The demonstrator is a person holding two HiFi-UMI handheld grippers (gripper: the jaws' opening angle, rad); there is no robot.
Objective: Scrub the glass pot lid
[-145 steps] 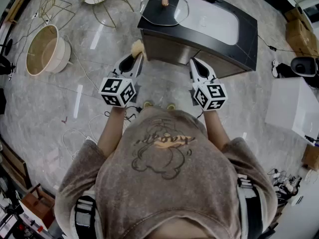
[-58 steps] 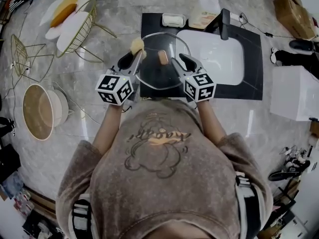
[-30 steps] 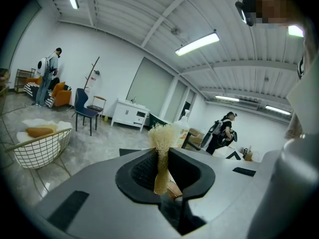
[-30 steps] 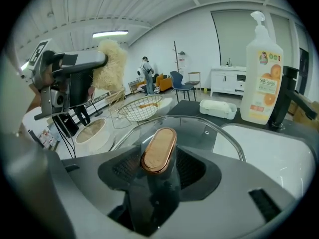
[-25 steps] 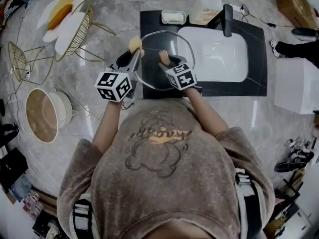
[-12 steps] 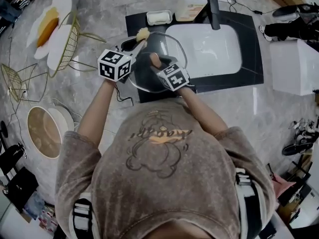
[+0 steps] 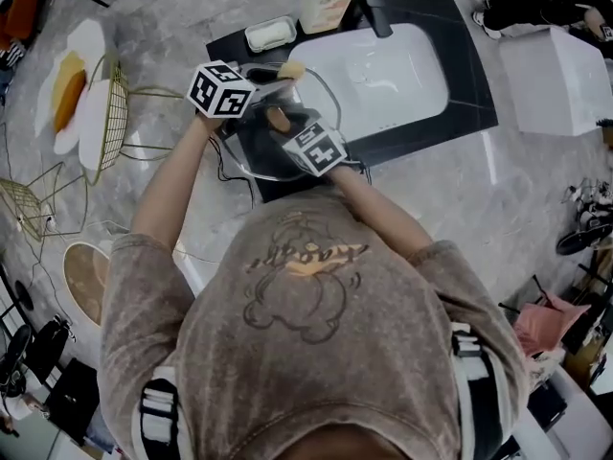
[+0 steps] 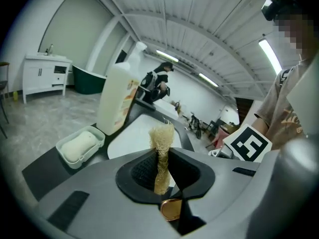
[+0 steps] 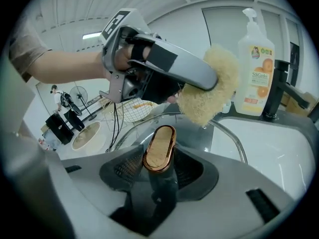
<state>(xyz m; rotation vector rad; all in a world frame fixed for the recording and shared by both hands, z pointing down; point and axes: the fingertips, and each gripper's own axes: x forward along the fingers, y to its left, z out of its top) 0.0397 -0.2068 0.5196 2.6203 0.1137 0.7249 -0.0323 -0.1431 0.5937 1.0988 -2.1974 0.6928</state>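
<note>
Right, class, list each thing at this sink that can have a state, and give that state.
Left gripper: shut on loofah scrubber.
Right gripper: shut on lid knob.
Glass pot lid: held by its knob, beside the basin.
Faucet: off.
Basin: empty.
Pump bottle: upright.
Soap dish: holds a soap bar.

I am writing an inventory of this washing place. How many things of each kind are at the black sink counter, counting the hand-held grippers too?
glass pot lid: 1
loofah scrubber: 1
soap dish: 1
detergent bottle: 1
faucet: 1
grippers: 2, left gripper and right gripper
total: 7
</note>
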